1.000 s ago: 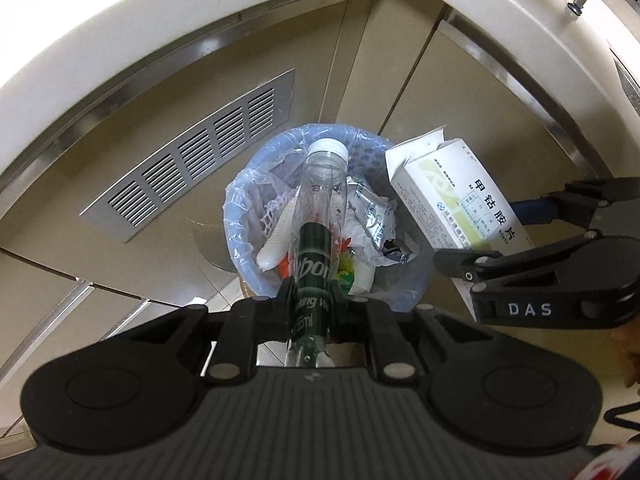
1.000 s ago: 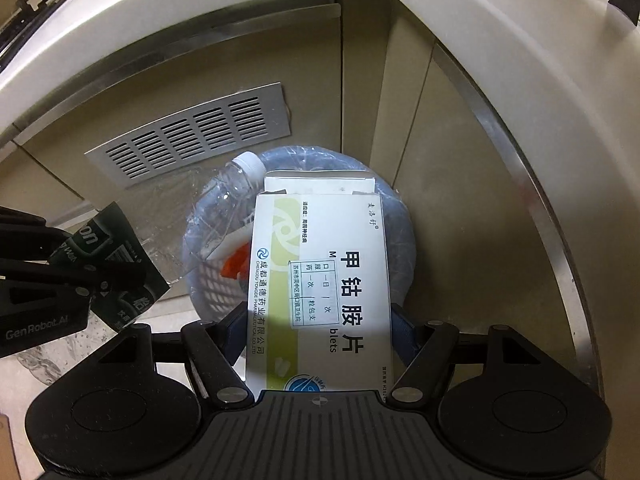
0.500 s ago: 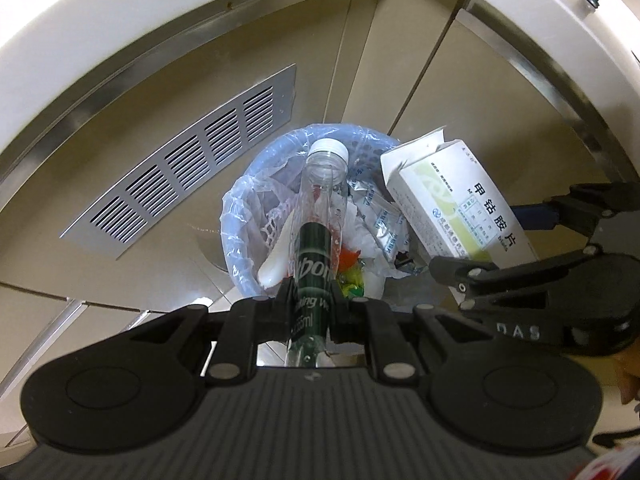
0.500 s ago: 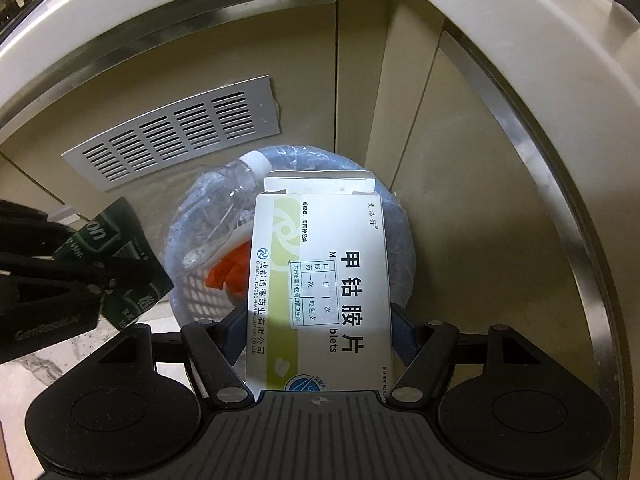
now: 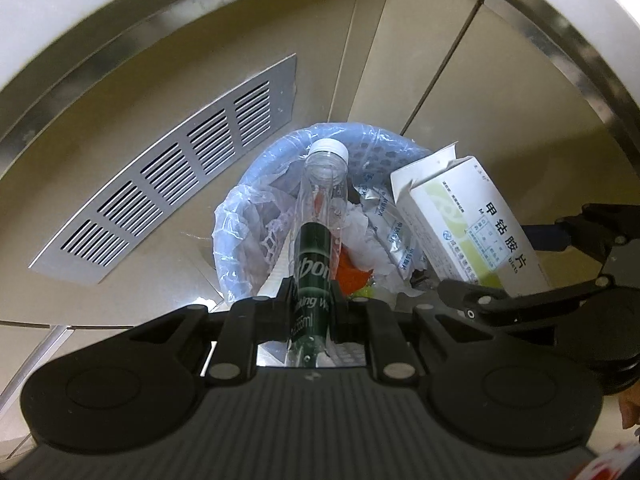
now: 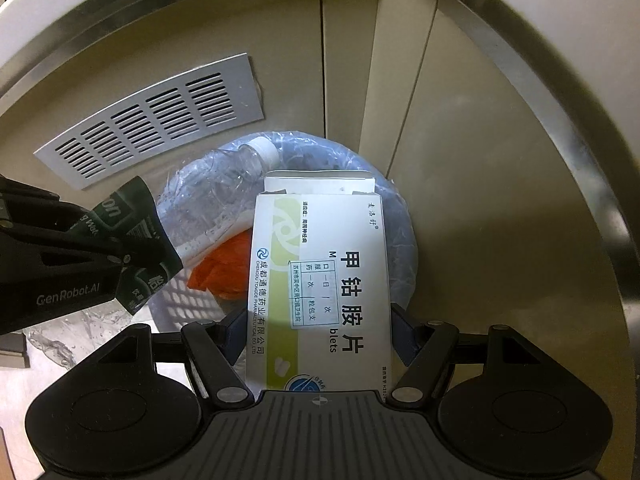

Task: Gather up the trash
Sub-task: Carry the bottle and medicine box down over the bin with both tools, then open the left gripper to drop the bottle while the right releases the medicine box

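A clear plastic bottle [image 5: 320, 208] with a white cap and dark green label is pinched at its label by my left gripper [image 5: 314, 292], which is shut on it. The bottle's cap end points down over a round bin [image 5: 236, 216] lined with a bluish bag. My right gripper [image 6: 318, 320] is shut on a white and green medicine box [image 6: 320, 272], held over the bin's [image 6: 400, 208] right half. The box [image 5: 472, 224] hangs just right of the bottle. In the bin lie an orange wrapper [image 5: 352, 276], crumpled paper and a foil pack [image 5: 392, 236].
The bin stands on the floor against beige cabinet panels with a metal vent grille [image 5: 172, 176] to its left. Metal trim and a white counter edge curve overhead. Part of a hand [image 5: 630, 412] shows at the right edge.
Both grippers have sunk closer to the bin, which now looks larger in both views. The bottle and the box are still held the same way.
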Tool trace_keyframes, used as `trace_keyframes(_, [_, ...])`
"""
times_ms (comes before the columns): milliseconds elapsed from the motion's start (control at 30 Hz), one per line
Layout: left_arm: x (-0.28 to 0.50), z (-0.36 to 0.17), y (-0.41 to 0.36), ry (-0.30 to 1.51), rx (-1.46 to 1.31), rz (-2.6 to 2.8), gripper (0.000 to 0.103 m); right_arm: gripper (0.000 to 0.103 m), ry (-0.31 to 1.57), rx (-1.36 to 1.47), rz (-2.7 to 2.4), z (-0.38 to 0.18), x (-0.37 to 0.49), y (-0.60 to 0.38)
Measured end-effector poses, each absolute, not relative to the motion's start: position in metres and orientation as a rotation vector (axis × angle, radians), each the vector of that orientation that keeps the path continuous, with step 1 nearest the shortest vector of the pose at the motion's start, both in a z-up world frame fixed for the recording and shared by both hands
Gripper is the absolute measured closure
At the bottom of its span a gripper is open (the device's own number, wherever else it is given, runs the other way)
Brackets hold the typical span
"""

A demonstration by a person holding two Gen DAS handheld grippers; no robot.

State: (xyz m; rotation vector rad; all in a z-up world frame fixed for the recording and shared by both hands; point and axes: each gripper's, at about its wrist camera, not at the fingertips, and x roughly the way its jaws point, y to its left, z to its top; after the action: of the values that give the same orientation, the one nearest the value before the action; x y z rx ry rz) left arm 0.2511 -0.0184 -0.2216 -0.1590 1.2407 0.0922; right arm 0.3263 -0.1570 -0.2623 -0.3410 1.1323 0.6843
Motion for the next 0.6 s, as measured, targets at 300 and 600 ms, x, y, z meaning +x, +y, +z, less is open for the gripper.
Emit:
trace_keyframes(300, [0.258, -0.229, -0.019, 1.243, -0.157, 0.092, 0.089, 0.033, 1.139, -0.324, 0.660, -0.271, 0.331, -0.158])
trace_keyframes(600, [0.280, -0.256, -0.024, 1.279, -0.122, 0.056, 0.089, 0.033, 1.140, -0.311, 0.645, -0.278, 0.334, -0.158])
